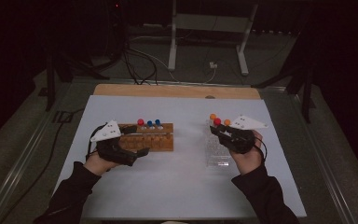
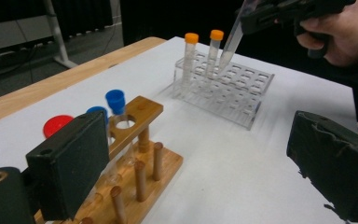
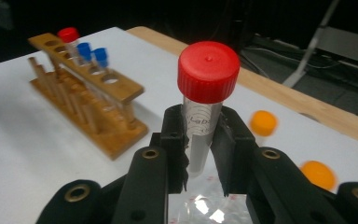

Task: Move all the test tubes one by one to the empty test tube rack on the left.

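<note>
High view: The right hand-held gripper [image 1: 220, 131] sits above the near-left part of the clear plastic rack [image 1: 217, 151], its jaws clamped on a red-capped tube [image 1: 217, 122]. Two orange-capped tubes [image 1: 213, 116] stand at the far end of the rack, just beside the held tube. The left hand-held gripper [image 1: 135, 140] rests at the near-left corner of the wooden rack [image 1: 150, 136], which carries one red-capped and two blue-capped tubes along its far rail. The two racks are well apart, with bare white sheet between them. The white sheet [image 1: 177, 186] covers most of the table [image 1: 168, 90]; a wooden strip stays exposed along the far edge. The near half of the sheet is open. Dark floor, cables and a grey frame lie beyond the table.

Left gripper view: The left hand-held gripper [image 2: 200, 163] stands wide open and has hold of nothing. The wooden rack [image 2: 140, 163] lies just beside its left jaw, with blue caps and a red cap behind. Across open sheet, the clear plastic rack [image 2: 242, 93] holds both orange-capped tubes; the held tube's tip hangs tilted above the rack holes beside them.

Right gripper view: The right hand-held gripper [image 3: 200, 149] grips the red-capped tube [image 3: 208, 74] upright by its upper body, the cap clear above the pads. The wooden rack [image 3: 88, 102] stands to the left, and blurred orange caps to the right.
</note>
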Demonstrator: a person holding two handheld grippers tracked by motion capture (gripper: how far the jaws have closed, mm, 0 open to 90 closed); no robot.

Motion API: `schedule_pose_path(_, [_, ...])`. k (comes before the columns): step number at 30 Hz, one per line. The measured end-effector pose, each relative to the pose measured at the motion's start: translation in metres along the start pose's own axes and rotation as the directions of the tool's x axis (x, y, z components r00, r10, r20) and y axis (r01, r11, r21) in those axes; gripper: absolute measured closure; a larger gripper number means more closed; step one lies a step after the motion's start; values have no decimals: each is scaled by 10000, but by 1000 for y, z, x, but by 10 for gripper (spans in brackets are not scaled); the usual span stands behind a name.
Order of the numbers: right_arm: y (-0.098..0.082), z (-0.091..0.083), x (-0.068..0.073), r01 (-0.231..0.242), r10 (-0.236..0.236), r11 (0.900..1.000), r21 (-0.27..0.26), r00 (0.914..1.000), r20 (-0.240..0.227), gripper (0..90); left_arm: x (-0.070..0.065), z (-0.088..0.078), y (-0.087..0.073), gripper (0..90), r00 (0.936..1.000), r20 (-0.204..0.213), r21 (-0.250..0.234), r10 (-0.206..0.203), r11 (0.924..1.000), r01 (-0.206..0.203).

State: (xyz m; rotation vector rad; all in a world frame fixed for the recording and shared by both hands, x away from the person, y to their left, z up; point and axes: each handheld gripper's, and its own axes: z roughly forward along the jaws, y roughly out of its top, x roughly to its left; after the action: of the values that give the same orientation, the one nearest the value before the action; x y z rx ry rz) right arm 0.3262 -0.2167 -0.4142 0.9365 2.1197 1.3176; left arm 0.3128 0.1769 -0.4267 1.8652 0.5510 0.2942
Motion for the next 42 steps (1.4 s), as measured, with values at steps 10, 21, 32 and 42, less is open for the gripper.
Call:
schedule_pose_path(10, [-5, 13, 26, 300, -252, 9986, 445, 9941, -1058, 743, -8, 3, 5, 66, 9992, 398, 54, 4, 10000, -6])
schedule_pose_path(21, [-10, 24, 47, 633, -471, 9945, 840, 9820, -1828, 743, -17, 9, 8, 66, 9968, 795, 185, 92, 9998, -107])
schedule_pose_path(32, [-11, 28, 65, 947, -705, 9912, 930, 9694, -2353, 743, -30, 18, 14, 67, 9915, 1284, 228, 209, 9995, -240])
schedule_pose_path(42, [-13, 32, 80, 1254, -911, 9866, 1042, 9540, -2855, 743, -39, 27, 18, 75, 9866, 1600, 251, 312, 9990, -357])
